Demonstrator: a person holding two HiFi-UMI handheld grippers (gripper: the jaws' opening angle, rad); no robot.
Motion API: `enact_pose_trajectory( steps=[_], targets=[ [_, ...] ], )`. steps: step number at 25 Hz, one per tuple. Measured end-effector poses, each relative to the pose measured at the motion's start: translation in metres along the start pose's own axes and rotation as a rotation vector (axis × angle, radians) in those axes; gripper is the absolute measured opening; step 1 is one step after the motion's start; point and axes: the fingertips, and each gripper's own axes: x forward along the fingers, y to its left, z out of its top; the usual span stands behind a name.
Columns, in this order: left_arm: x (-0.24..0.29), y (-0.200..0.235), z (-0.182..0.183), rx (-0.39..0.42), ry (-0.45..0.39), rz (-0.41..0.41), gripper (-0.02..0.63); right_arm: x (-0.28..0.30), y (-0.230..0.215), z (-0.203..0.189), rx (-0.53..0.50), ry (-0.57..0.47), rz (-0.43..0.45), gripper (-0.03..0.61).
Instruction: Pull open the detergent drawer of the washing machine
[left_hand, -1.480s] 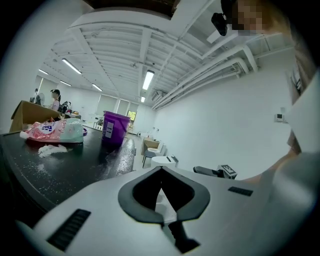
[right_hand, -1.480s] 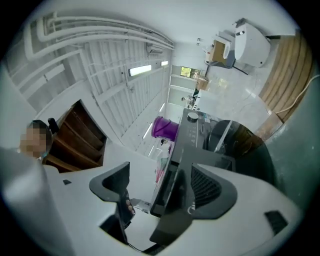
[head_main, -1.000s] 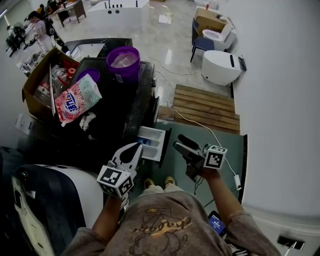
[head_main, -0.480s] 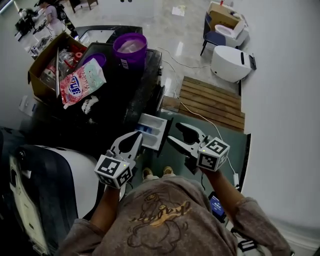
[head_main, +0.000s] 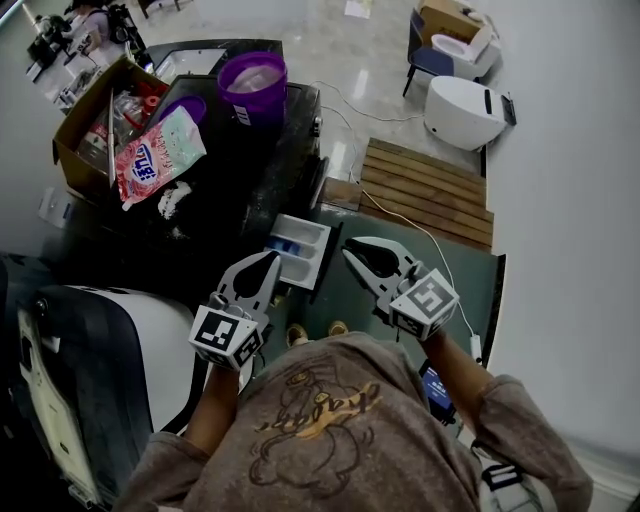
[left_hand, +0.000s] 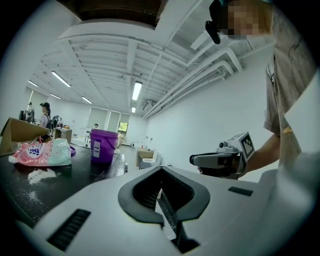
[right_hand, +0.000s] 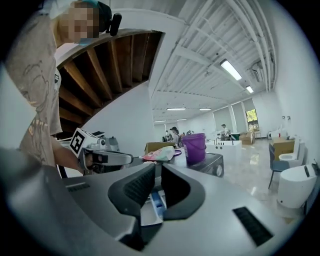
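The white detergent drawer (head_main: 298, 250) sticks out of the front of the dark washing machine (head_main: 240, 190), with blue inserts showing inside. My left gripper (head_main: 274, 260) hovers just left of the drawer, shut and empty; its tips meet in the left gripper view (left_hand: 161, 169). My right gripper (head_main: 350, 252) floats just right of the drawer, apart from it. Its jaws have just been closing, and nothing is between them. In the right gripper view (right_hand: 157, 167) the drawer (right_hand: 152, 205) shows below, behind the narrow slit.
On the machine top stand a purple bucket (head_main: 252, 80), a pink detergent bag (head_main: 155, 155), spilled white powder (head_main: 172, 200) and a cardboard box (head_main: 85, 110). A wooden pallet (head_main: 425, 190) and white toilets (head_main: 465, 110) lie beyond. A white appliance (head_main: 100, 350) is at my left.
The right gripper has rolled over and its jaws have come together from wide apart; it rose slightly. The left gripper has stayed beside the drawer.
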Motion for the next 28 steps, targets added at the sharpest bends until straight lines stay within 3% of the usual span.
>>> enact_pose_trajectory(
  steps=[4,12,28],
  targets=[
    [0.002,0.003,-0.005,-0.006,-0.015,0.013,0.021,0.001,-0.007,-0.003,-0.017,-0.014,-0.024,0.005],
    [0.007,0.011,-0.007,0.022,0.000,0.010,0.021,0.005,-0.011,-0.006,0.010,-0.036,-0.023,0.005],
    [0.003,0.011,-0.004,0.010,-0.008,0.029,0.021,0.010,-0.004,0.003,-0.047,-0.070,-0.003,0.002]
  ],
)
